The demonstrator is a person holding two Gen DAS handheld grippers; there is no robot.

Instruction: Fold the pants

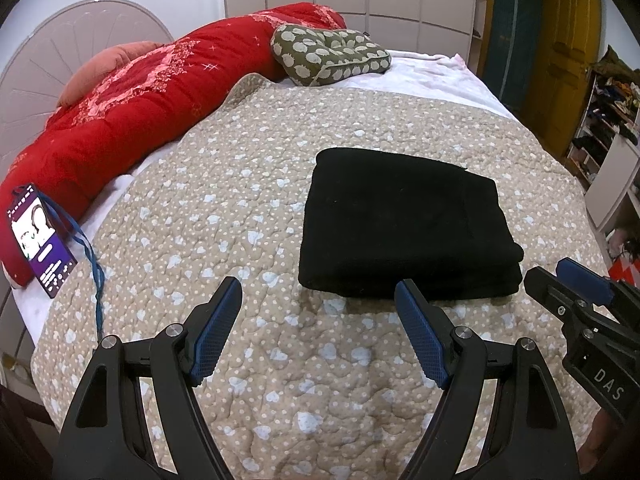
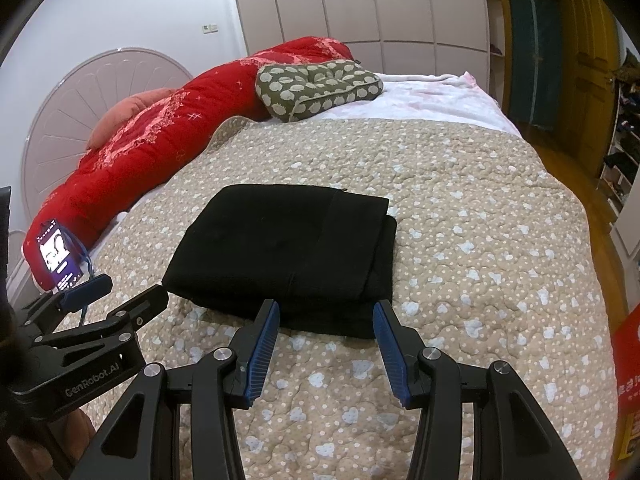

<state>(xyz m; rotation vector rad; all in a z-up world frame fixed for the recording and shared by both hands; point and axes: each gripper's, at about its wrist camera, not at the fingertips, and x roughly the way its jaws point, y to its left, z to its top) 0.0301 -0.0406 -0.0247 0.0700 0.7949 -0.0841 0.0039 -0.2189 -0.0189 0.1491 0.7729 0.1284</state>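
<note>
The black pants [image 1: 404,224] lie folded in a thick rectangular stack on the beige quilt [image 1: 224,208]; they also show in the right wrist view [image 2: 288,252]. My left gripper [image 1: 318,292] is open and empty, just short of the stack's near left corner. My right gripper [image 2: 326,312] is open and empty, its tips at the stack's near edge. In the left wrist view the right gripper [image 1: 560,276] shows at the right edge. In the right wrist view the left gripper [image 2: 120,292] shows at the left edge.
A long red duvet [image 1: 132,108] lies along the bed's left side with a green patterned cushion [image 1: 328,54] at the far end. A lit phone [image 1: 40,236] with a blue lanyard lies at the left. A shelf [image 1: 608,120] stands to the right.
</note>
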